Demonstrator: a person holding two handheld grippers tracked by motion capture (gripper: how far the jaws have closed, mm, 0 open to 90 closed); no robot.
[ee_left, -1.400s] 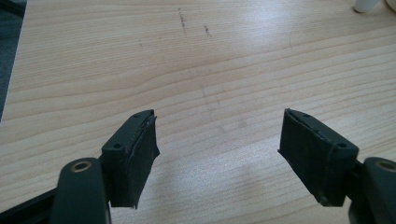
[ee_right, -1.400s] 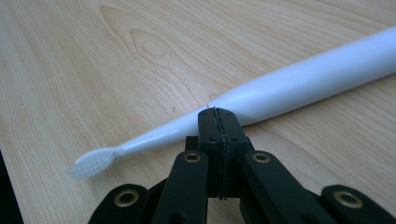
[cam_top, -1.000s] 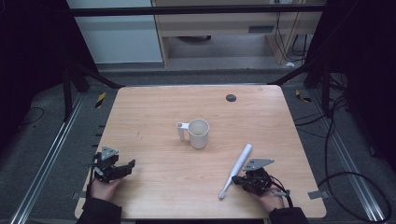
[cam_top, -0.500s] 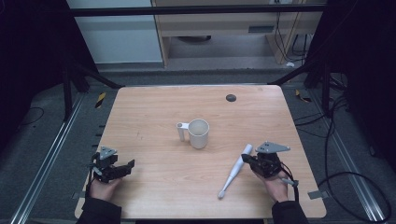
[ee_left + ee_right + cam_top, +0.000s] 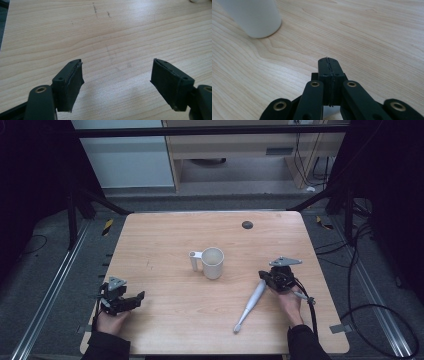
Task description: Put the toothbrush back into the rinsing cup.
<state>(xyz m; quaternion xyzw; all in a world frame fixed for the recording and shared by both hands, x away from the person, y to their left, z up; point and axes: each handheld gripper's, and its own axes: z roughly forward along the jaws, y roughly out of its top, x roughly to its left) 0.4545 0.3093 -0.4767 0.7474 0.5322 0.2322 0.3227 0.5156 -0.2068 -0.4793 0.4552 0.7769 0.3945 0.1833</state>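
Moved toward twelve o'clock, right gripper (image 5: 265,276), clenched empty, touches slim white toothbrush (image 5: 250,304); right gripper view shows mug (image 5: 253,16) base.

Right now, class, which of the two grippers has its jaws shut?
The right gripper, beside the toothbrush: its jaws are pressed together. The left gripper has its jaws wide apart.

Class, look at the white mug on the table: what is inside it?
From the high view, the white mug stands upright with its mouth open; only pale inner wall shows near the rim. Its bottom is hidden by the wall, so any contents cannot be told.
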